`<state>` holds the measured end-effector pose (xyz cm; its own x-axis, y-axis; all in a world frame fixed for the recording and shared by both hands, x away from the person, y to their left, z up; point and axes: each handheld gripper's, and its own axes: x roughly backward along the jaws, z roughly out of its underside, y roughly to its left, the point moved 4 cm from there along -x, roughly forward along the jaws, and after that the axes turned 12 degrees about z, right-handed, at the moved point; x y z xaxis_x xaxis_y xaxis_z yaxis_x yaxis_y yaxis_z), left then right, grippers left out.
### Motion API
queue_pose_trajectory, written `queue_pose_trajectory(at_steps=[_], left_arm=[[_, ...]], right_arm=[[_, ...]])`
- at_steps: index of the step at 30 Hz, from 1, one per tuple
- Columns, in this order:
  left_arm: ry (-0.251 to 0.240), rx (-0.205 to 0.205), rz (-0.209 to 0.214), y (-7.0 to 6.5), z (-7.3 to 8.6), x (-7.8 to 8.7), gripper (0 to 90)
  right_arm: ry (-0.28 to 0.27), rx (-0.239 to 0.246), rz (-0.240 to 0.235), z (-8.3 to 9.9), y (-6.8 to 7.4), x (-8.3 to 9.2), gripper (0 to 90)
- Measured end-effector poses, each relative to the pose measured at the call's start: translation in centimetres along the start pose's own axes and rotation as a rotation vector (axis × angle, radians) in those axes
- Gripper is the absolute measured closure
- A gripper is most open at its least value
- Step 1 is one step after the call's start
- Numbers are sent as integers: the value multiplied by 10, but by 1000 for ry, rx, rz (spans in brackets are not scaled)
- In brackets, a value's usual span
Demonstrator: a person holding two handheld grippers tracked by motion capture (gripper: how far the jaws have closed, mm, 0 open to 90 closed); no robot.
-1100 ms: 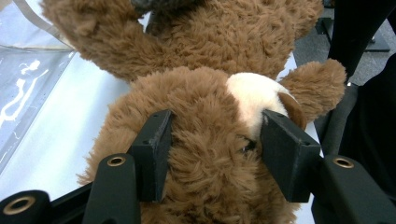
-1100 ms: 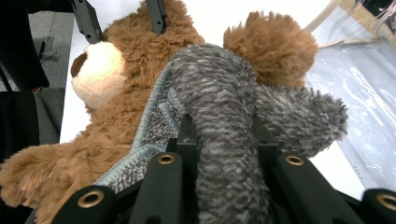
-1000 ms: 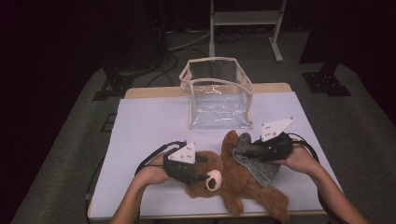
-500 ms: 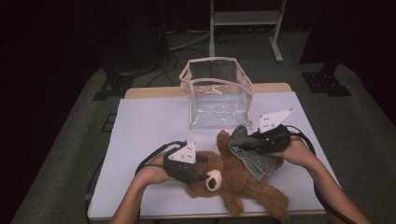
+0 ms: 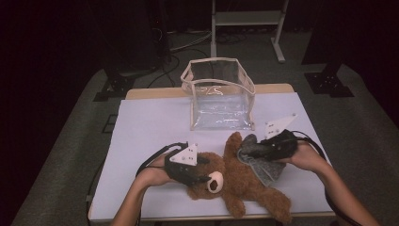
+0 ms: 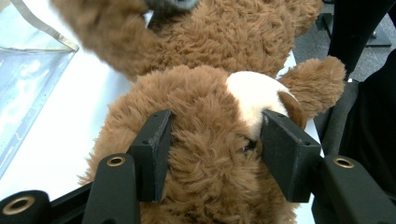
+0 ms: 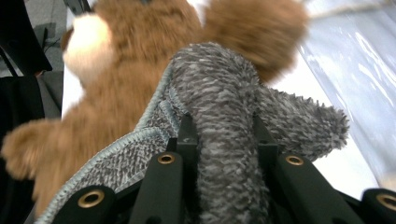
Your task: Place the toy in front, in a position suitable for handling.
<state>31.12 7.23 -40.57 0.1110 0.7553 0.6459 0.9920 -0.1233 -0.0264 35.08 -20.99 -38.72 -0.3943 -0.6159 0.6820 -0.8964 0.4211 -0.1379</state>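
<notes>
A brown teddy bear [image 5: 240,181] lies on its back on the white tabletop [image 5: 150,127], head to the left. My left gripper [image 5: 203,172] is shut on the bear's head [image 6: 205,154], one jaw on each side of it beside the white muzzle [image 6: 254,95]. A grey fuzzy cloth [image 5: 261,165] is draped over the bear's body. My right gripper [image 5: 249,151] is shut on a bunched fold of that cloth [image 7: 224,121], which rises between the jaws. One bear arm [image 5: 233,141] sticks up toward the bag.
A clear plastic bag [image 5: 219,96] with beige trim stands open at the back middle of the table. Cables trail from both grippers. A metal stand [image 5: 244,23] and dark floor lie beyond the far edge. Bare tabletop stretches left of the bear.
My right gripper has pulled the grey cloth leftward and back over the bear's upper body. The left gripper has kept still on the head.
</notes>
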Motion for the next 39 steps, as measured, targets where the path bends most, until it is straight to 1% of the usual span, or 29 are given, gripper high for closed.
queue_pose_trajectory(at_steps=[2,3,4,5,7,9,10,11,12,14,17,21,22,23,24,25,26,27,28,30,31,32,34,35,37,39], left_arm=[[2,0,0,0,0,0,442],[1,0,1,0,0,0,441],[1,0,1,1,0,0,441],[1,1,0,1,0,0,441],[3,1,0,1,-1,0,441],[6,-1,0,0,0,0,441],[6,-1,0,0,0,0,441],[6,-1,0,0,0,0,441],[5,-1,1,0,0,0,441],[4,-2,1,0,0,0,440],[2,-3,2,0,0,0,441],[4,-5,-2,0,0,0,441],[4,-4,-2,0,-1,0,441],[4,-3,-2,0,-1,0,441],[5,-3,-2,0,-1,-1,441],[5,-3,-2,0,-1,-1,441],[6,-3,-2,1,-1,-1,441],[6,-3,-2,1,-1,-1,441],[2,2,-1,0,-1,-1,441],[1,3,-1,0,-1,-1,441],[1,3,-1,0,-1,-1,440],[-1,4,-1,0,-1,-1,441],[4,-1,-1,0,-1,-1,441],[11,-6,-2,0,-1,0,440],[10,-5,-2,0,-1,-1,440],[11,-8,-3,0,-1,0,440]], right_arm=[[5,-18,13,11,-5,8,714],[5,-36,17,16,-6,11,714],[3,-47,17,19,-7,13,714],[0,-47,20,20,-7,14,714],[-4,-40,23,18,-6,13,714],[-11,-19,23,11,-4,9,714],[-16,-13,20,7,-3,7,714],[-16,-13,20,7,-3,7,714],[-26,5,11,0,0,3,714],[-25,16,8,-3,1,1,714],[-35,-11,3,5,0,5,714],[-37,-85,20,32,-6,15,714],[-37,-85,20,32,-6,15,714],[-38,-97,27,38,-7,18,715],[-52,-112,35,43,-9,26,714],[-52,-112,35,43,-9,26,714],[-74,-112,43,39,-10,33,714],[-74,-112,43,39,-10,33,714],[-107,-94,43,28,-9,37,714],[-128,-75,38,15,-7,37,714],[-144,-56,33,4,-6,35,714],[-151,-44,23,-4,-4,32,714],[-158,-1,10,-21,0,24,714],[-156,7,6,-27,2,21,714],[-153,41,-9,-42,5,8,714],[-133,52,-19,-51,8,-4,714]])
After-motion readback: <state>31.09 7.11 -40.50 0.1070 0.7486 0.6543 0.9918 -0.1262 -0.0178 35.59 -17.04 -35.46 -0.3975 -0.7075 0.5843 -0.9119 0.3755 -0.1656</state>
